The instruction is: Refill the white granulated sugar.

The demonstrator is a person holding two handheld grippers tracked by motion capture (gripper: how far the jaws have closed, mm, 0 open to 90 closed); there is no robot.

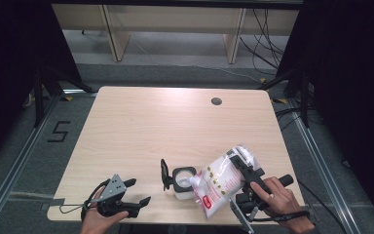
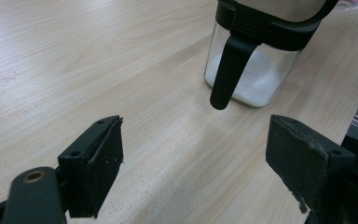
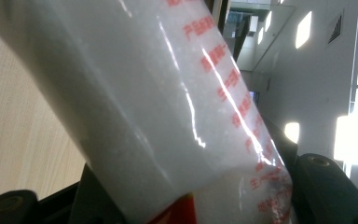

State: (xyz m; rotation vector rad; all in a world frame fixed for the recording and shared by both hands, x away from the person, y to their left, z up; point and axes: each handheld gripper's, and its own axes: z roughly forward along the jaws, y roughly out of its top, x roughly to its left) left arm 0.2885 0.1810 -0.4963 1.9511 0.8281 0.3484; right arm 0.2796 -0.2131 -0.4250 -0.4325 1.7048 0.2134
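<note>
A clear jar [image 1: 182, 184] with a black rim stands near the table's front edge, its black flip lid [image 1: 164, 174] swung up at its left. White granules lie in the bottom of the jar [image 2: 256, 84], and the lid [image 2: 228, 70] hangs down its side. A clear bag of white granules [image 1: 221, 183] with red print is tilted over the jar, one corner at the opening. My right gripper [image 1: 241, 163] is shut on the bag [image 3: 168, 116], which sits between its jaws. Left of the jar, my left gripper [image 1: 139, 191] rests open on the table, its jaws [image 2: 200, 158] holding nothing.
The wooden table [image 1: 175, 122] has a round cable hole [image 1: 216, 101] at the back right. Black frames and cables stand on the floor around it.
</note>
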